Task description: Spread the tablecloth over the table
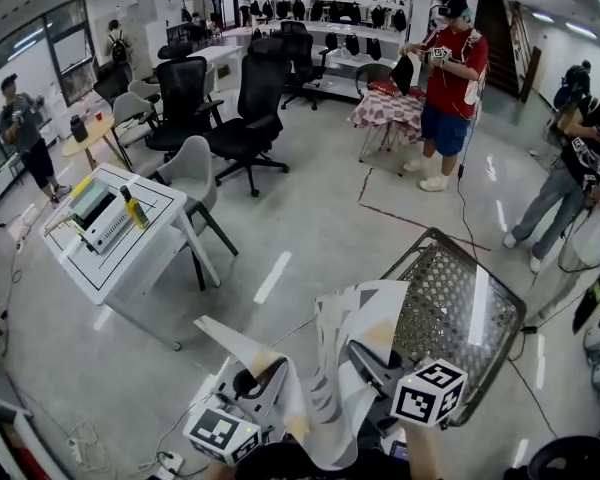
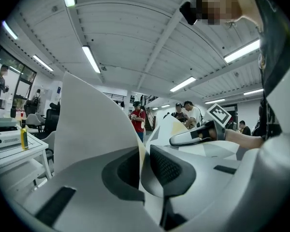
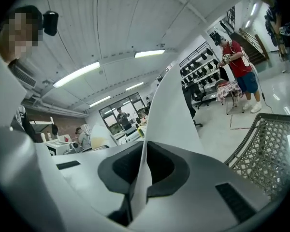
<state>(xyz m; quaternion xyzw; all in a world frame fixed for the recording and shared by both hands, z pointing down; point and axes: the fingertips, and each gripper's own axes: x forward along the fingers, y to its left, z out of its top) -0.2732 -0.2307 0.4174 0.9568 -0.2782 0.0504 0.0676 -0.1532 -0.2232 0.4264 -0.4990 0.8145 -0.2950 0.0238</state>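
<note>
The left gripper has its jaws pressed together on a thin fold of the tablecloth, and the sheet rises out of the pinch and stands up in a stiff-looking peak to the left. The right gripper is likewise clamped on an edge of the same cloth, which runs up between its pads as a narrow white blade. From the head view the cloth hangs bunched and creased between the two grippers, raised off any surface, pale with grey and tan patches. It reads as light and thin, holding sharp creases more like a coated or paper-like sheet than soft fabric, so it should billow and slip easily. Grips near two corners of one edge, well apart, would let it open flat. Just beyond the right gripper sits a metal mesh top, probably the table to cover, though the steep angle leaves that unsure
</note>
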